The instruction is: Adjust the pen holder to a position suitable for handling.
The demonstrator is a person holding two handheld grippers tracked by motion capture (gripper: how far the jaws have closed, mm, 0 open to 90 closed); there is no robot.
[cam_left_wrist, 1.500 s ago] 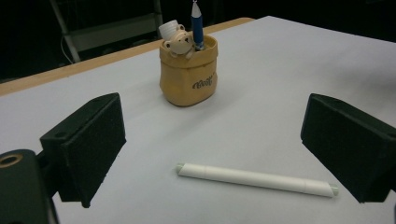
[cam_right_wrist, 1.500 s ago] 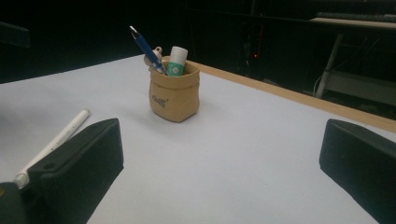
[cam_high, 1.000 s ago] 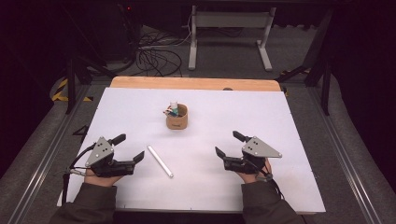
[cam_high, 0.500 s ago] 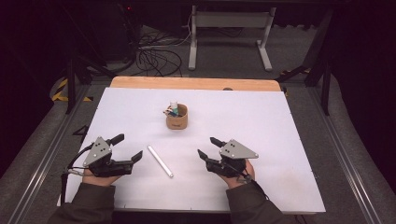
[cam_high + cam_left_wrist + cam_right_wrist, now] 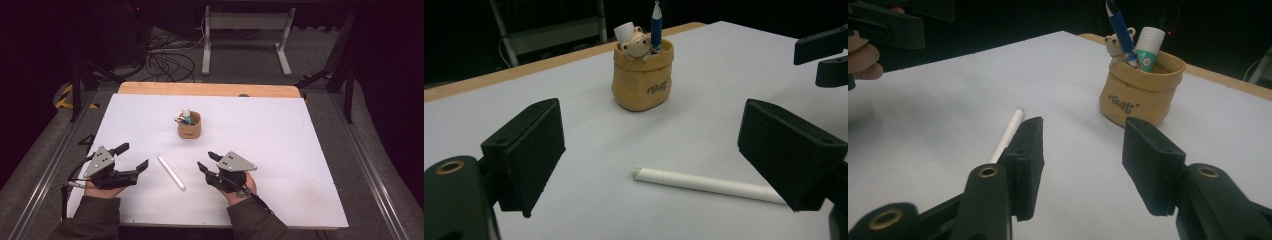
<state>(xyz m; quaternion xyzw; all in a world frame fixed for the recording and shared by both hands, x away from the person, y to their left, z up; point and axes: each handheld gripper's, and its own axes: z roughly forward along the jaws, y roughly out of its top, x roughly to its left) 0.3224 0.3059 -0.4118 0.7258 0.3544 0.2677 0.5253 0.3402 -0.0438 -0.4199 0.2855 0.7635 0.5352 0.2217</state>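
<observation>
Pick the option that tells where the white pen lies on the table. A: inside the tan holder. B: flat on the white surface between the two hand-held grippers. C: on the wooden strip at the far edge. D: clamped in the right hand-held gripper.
B: the white pen lies flat on the bare table, between the left hand-held gripper and the right hand-held gripper, touching neither.
</observation>
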